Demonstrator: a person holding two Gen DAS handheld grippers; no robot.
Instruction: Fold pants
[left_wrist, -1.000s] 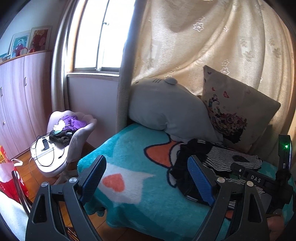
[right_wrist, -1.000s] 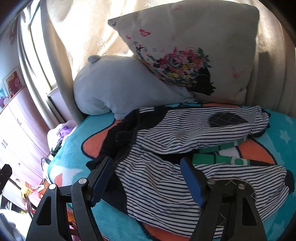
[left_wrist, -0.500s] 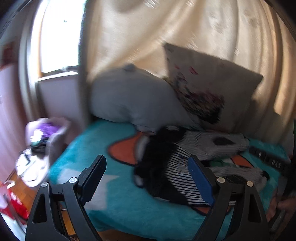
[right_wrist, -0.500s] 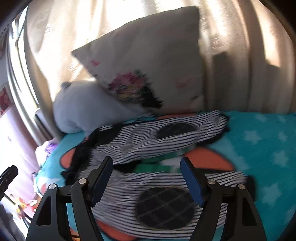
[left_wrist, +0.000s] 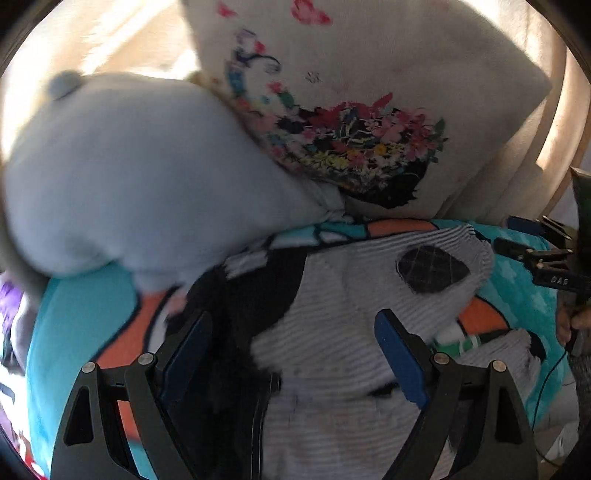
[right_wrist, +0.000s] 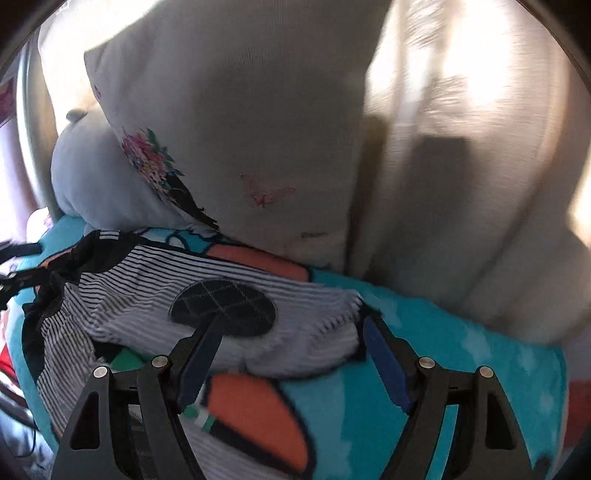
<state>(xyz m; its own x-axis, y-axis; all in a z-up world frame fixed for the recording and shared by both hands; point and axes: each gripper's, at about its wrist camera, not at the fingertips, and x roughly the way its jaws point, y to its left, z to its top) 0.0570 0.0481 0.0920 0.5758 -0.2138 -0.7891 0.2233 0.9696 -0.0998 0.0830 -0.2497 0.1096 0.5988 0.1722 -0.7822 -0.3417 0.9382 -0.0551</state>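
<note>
Black-and-white striped pants (left_wrist: 332, 332) with a black waist part (left_wrist: 251, 295) and dark oval knee patches (right_wrist: 223, 308) lie spread on a teal cartoon blanket (right_wrist: 443, 350). My left gripper (left_wrist: 293, 332) hovers open just above the waist end, nothing between its blue pads. In the right wrist view, my right gripper (right_wrist: 290, 332) stands open over the cuff end of the far leg (right_wrist: 332, 317), pads apart from the cloth. The right gripper's body (left_wrist: 546, 266) shows at the left wrist view's right edge. Motion blurs both views.
A grey plush pillow (left_wrist: 129, 177) and a white floral cushion (left_wrist: 351, 110) lean against a cream curtain (right_wrist: 461, 147) right behind the pants. A hand (left_wrist: 576, 321) shows at the right edge. Bare blanket lies right of the cuffs.
Both grippers swung right and closer to the bed. The left view left the window and chair and now sits over the waist. The right one slid from mid-leg to the cuff end.
</note>
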